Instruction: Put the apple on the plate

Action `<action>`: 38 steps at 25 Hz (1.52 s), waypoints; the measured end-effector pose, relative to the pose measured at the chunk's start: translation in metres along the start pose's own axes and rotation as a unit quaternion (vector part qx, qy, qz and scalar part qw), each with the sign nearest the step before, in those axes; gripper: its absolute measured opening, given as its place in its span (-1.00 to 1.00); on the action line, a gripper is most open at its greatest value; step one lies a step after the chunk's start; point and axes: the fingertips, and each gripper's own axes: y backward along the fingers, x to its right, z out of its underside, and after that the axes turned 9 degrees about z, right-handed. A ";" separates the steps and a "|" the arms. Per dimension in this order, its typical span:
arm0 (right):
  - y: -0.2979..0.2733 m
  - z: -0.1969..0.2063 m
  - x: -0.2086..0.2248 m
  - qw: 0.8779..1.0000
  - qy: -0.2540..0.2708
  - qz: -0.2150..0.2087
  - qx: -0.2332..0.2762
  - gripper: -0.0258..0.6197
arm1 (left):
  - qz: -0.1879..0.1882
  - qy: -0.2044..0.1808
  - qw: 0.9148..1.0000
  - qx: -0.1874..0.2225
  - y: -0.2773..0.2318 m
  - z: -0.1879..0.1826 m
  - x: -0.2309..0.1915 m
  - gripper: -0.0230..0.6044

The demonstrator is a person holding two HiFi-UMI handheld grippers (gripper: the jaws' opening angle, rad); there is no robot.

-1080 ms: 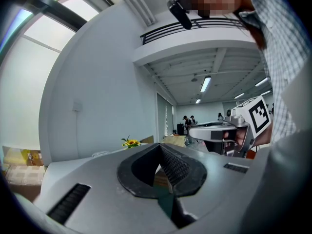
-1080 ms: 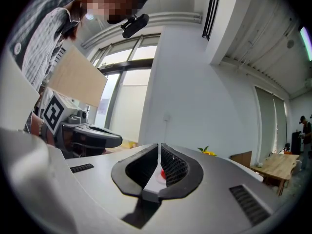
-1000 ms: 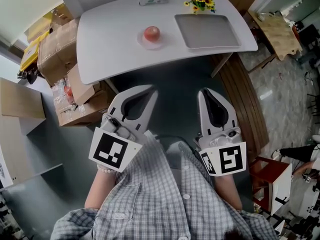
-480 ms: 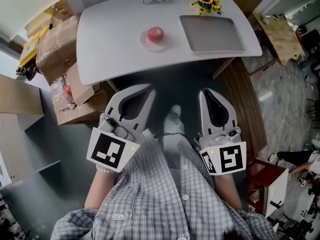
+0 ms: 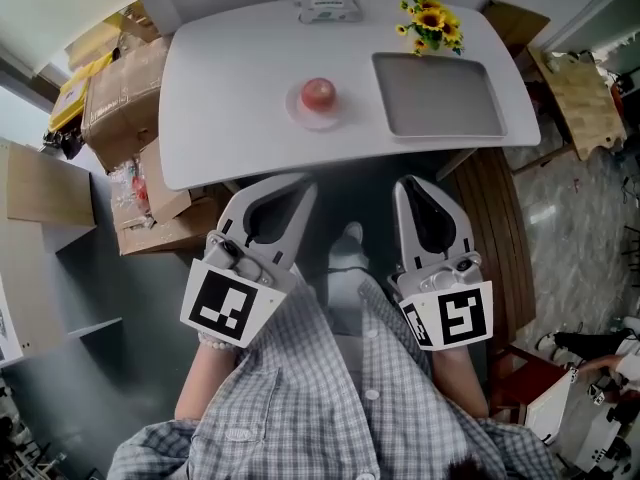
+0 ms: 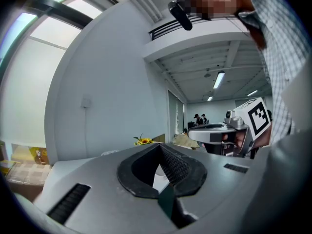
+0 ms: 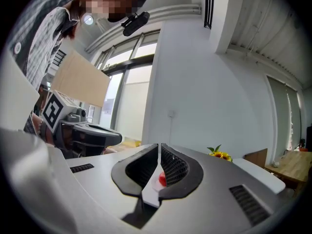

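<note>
A red apple [image 5: 318,92] rests on a small pale plate [image 5: 322,121] near the middle of the white table [image 5: 230,98]. Both grippers hang close to the person's body, short of the table's near edge and well apart from the apple. My left gripper [image 5: 303,182] is shut with nothing in it, its tips meeting in the left gripper view [image 6: 158,146]. My right gripper [image 5: 408,182] is also shut and empty [image 7: 159,145]. Through the slit between its jaws, the apple [image 7: 162,179] shows small and far ahead.
A grey tray [image 5: 440,98] lies on the table to the right of the apple. Sunflowers [image 5: 432,23] and a tissue pack [image 5: 329,8] stand at the far edge. Cardboard boxes [image 5: 120,88] crowd the floor at the left; a wooden table [image 5: 570,88] is at the right.
The table with the apple has slid lower in the head view, so it is nearer now. Both grippers stay shut in the same pose.
</note>
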 end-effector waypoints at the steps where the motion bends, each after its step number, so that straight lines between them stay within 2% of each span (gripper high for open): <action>1: -0.006 0.000 0.003 1.000 0.000 -0.005 -0.001 -0.82 | -0.004 0.001 1.000 0.000 -0.005 -0.002 -0.003 -0.90; 17: -0.105 0.005 0.097 0.998 0.004 -0.070 0.001 -0.82 | -0.070 0.016 0.997 0.002 -0.112 -0.022 -0.060 -0.90; 22: -0.127 0.014 0.121 0.996 0.017 -0.091 -0.002 -0.82 | -0.083 0.004 0.997 0.007 -0.141 -0.023 -0.076 -0.90; 28: -0.140 0.024 0.138 0.994 -0.003 -0.108 -0.016 -0.82 | -0.124 0.009 0.992 -0.036 -0.147 -0.009 -0.096 -0.90; 32: -0.147 0.035 0.138 0.992 -0.009 -0.126 -0.025 -0.82 | -0.152 0.017 0.987 -0.046 -0.143 -0.007 -0.113 -0.90; 38: -0.159 0.047 0.138 0.989 -0.044 -0.133 -0.038 -0.82 | -0.162 0.011 0.985 -0.060 -0.144 -0.003 -0.130 -0.90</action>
